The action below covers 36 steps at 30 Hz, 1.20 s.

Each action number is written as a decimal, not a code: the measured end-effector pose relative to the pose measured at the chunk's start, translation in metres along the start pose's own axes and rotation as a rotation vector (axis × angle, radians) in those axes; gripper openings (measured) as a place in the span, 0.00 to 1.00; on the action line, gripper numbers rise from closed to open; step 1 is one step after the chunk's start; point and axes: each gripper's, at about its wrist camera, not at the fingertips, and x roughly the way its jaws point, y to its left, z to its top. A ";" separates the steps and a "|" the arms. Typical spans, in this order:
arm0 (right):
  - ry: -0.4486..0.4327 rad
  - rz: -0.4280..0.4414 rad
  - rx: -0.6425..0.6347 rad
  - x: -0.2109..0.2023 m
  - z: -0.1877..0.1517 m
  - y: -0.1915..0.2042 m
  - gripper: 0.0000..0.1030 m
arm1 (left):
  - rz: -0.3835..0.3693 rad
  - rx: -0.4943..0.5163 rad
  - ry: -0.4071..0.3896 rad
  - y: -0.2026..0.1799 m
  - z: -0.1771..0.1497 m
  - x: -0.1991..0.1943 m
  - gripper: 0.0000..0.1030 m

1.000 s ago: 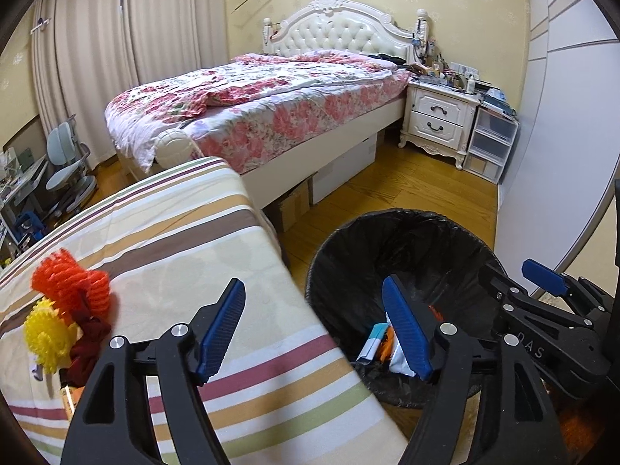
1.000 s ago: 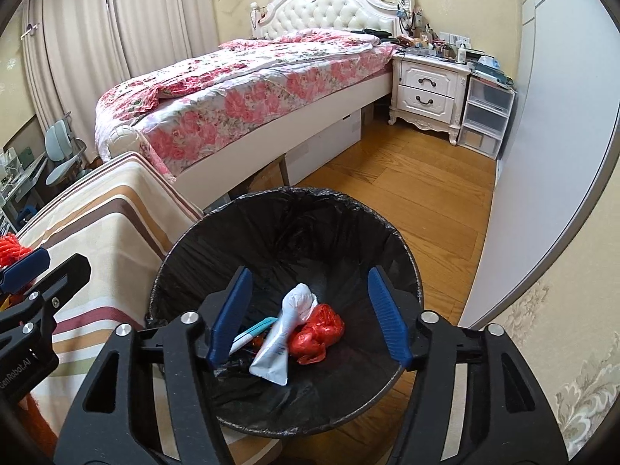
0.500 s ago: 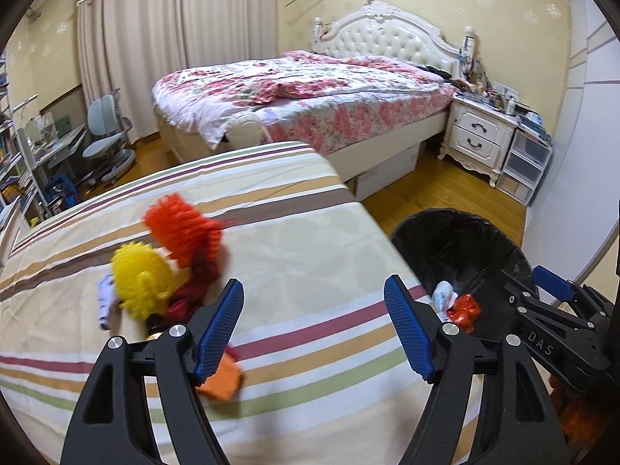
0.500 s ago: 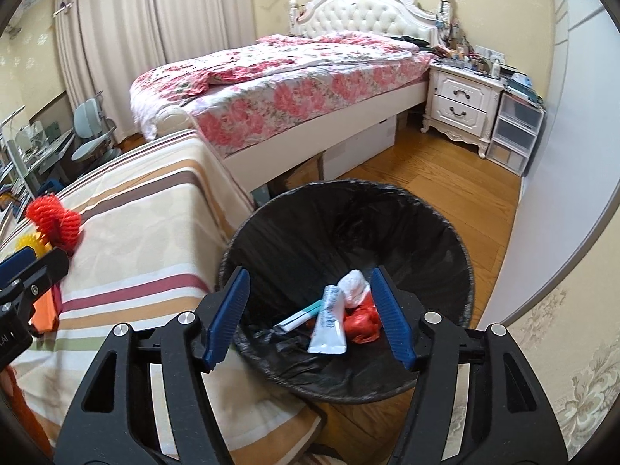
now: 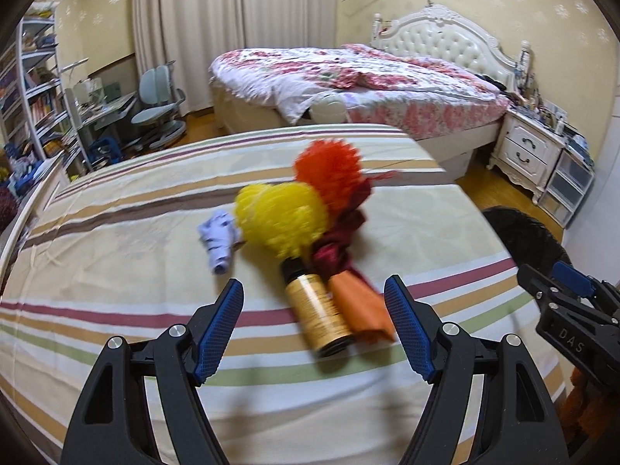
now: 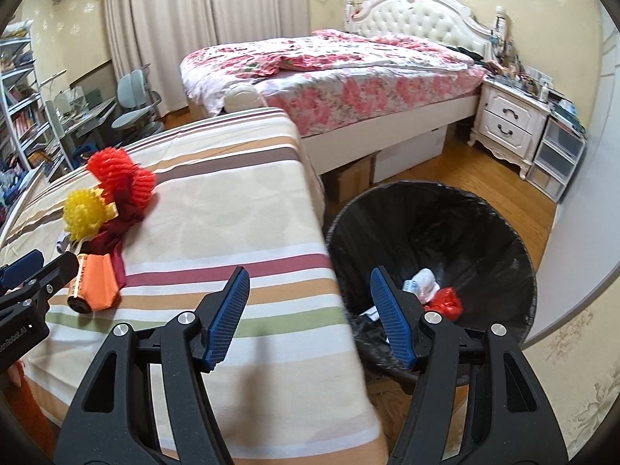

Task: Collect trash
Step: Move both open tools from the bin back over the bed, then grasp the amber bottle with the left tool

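On the striped table lies a heap of trash: a yellow foam net, an orange-red foam net, dark red cloth, a gold bottle on its side, an orange wrapper and a crumpled lilac scrap. My left gripper hangs open just in front of the bottle, nothing between its fingers. My right gripper is open and empty over the table's right edge beside the black-lined bin. The bin holds a white tube and red plastic.
A flowered bed stands behind the table, a white nightstand and plastic drawers to its right. Cardboard boxes sit under the bed. A desk with chairs and bookshelves fill the left. Wood floor surrounds the bin.
Both grippers have swung left, away from the bin toward the table. The trash heap now sits centred ahead of my left gripper; the bin has slid to the right in both views.
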 end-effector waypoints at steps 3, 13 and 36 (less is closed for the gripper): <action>0.003 0.012 -0.016 0.000 0.000 0.011 0.61 | 0.014 -0.018 0.028 0.012 -0.007 0.005 0.71; 0.019 0.023 -0.054 0.003 -0.003 0.032 0.62 | -0.003 -0.042 0.085 0.028 -0.011 0.019 0.71; 0.015 0.053 -0.085 -0.001 -0.004 0.048 0.62 | -0.102 -0.020 0.100 0.039 -0.022 0.012 0.24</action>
